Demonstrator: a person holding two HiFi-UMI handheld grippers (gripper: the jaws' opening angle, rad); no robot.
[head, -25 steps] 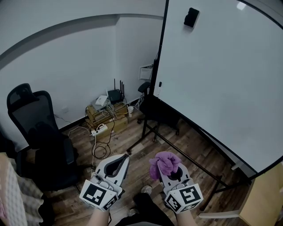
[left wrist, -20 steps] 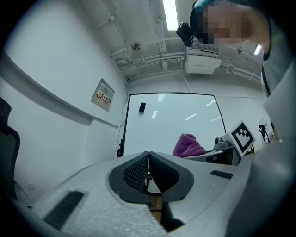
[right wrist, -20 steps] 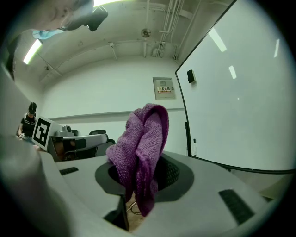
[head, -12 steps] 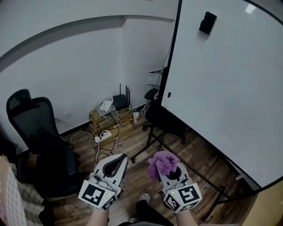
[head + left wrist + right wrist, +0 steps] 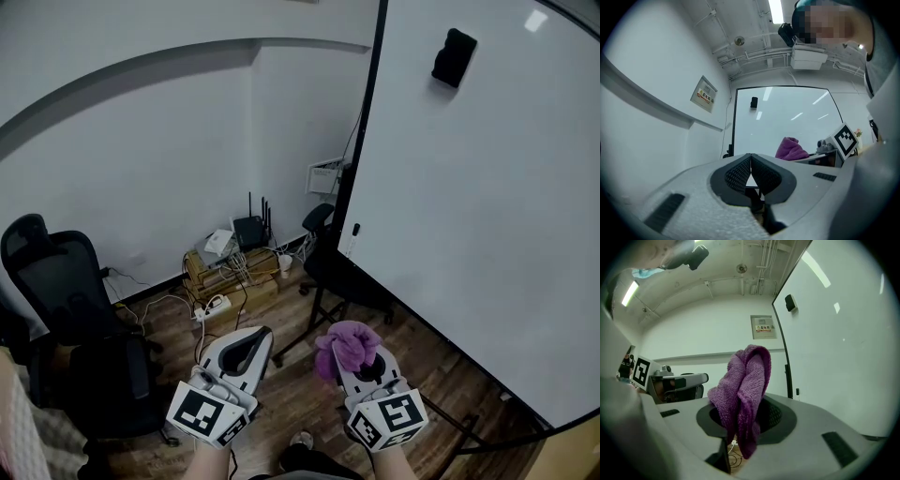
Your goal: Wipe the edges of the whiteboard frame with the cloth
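Observation:
The large whiteboard [image 5: 487, 216] stands at the right on a black stand, its black left frame edge [image 5: 361, 150] running up the head view. My right gripper [image 5: 351, 360] is held low, well short of the frame, shut on a purple cloth [image 5: 346, 343] that bunches up out of the jaws [image 5: 743, 390]. My left gripper [image 5: 246, 351] is beside it at the left, shut with nothing between its pads [image 5: 751, 169]. A black eraser [image 5: 454, 56] sticks to the board near the top.
A black office chair [image 5: 66, 309] stands at the left. Cardboard boxes with a router and cables [image 5: 232, 262] lie against the white wall. A second dark chair [image 5: 323, 253] sits by the board's stand [image 5: 314, 319]. Wood floor [image 5: 281, 384] lies below.
The view has tilted up and shifted, so the whiteboard's frame edge and eraser sit further right and the office chair lower. Both grippers hold the same pose, the cloth still clamped.

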